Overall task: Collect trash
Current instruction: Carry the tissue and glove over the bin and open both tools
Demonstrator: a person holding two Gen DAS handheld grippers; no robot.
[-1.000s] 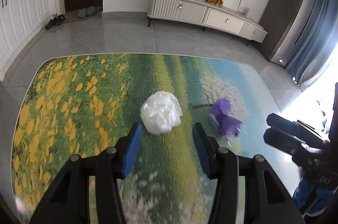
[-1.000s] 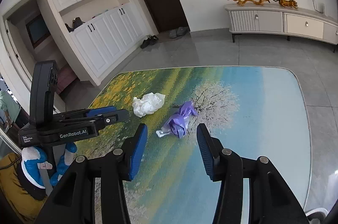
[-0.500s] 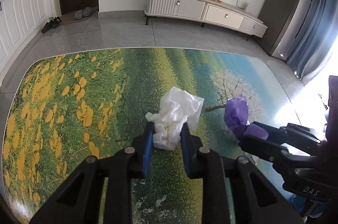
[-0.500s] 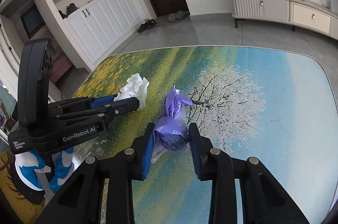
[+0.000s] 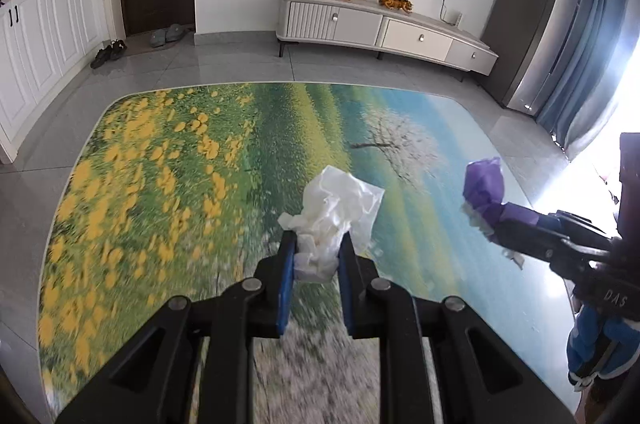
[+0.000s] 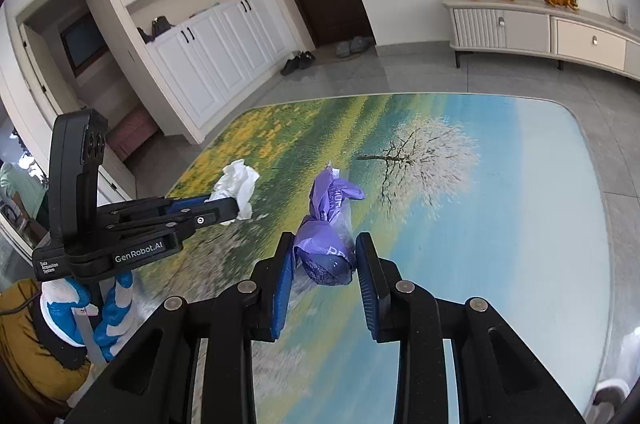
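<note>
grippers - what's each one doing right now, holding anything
Left gripper: shut on the white crumpled tissue.
Right gripper: shut on the purple plastic wrapper.

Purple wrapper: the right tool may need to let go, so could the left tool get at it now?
Probably not: the left tool is shut on the white tissue, though the purple wrapper hangs close by.

left wrist: looks down-forward, close over the landscape-printed bench (image 5: 160, 183)
right wrist: same, from the right
shared: bench, far white TV cabinet (image 6: 540, 31)
</note>
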